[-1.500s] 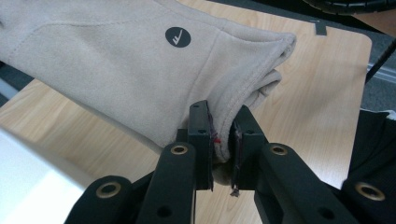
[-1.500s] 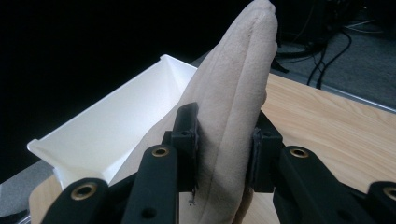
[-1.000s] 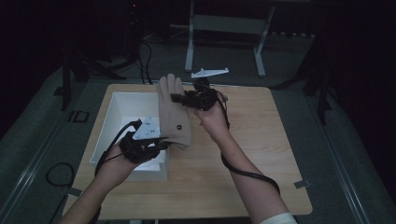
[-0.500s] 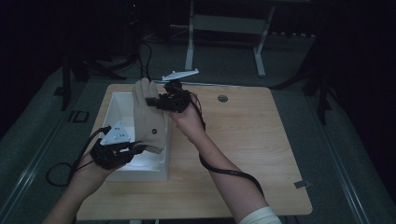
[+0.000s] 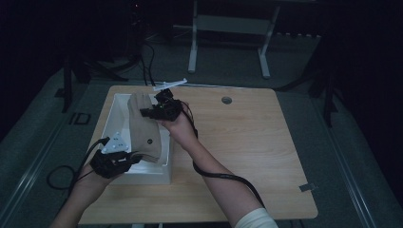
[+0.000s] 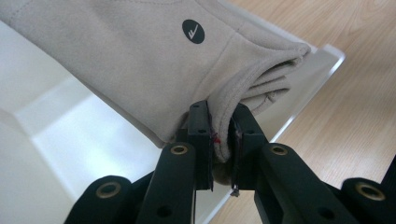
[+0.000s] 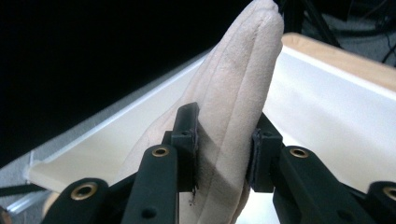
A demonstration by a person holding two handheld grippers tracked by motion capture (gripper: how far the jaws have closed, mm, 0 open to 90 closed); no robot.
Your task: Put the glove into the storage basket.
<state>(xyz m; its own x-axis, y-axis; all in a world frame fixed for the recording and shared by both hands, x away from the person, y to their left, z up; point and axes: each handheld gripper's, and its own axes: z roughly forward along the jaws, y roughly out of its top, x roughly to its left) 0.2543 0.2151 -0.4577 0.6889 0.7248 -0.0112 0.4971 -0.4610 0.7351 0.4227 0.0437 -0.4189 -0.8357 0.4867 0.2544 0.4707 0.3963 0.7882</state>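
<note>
Dim floor is surrounding the wooden counter (image 5: 247, 156), where the left hand-held gripper (image 5: 124, 159), nearest, is clamping the folded beige garment's (image 5: 144, 130) near end. Its long axis is running away over the white bin (image 5: 159, 176) to the right hand-held gripper (image 5: 151, 112), which is pinching the far end.

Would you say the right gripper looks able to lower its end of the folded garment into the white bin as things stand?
Probably yes: the right gripper is shut on the garment above the open bin, nothing shows beneath it, and the left gripper holds the other end.
</note>
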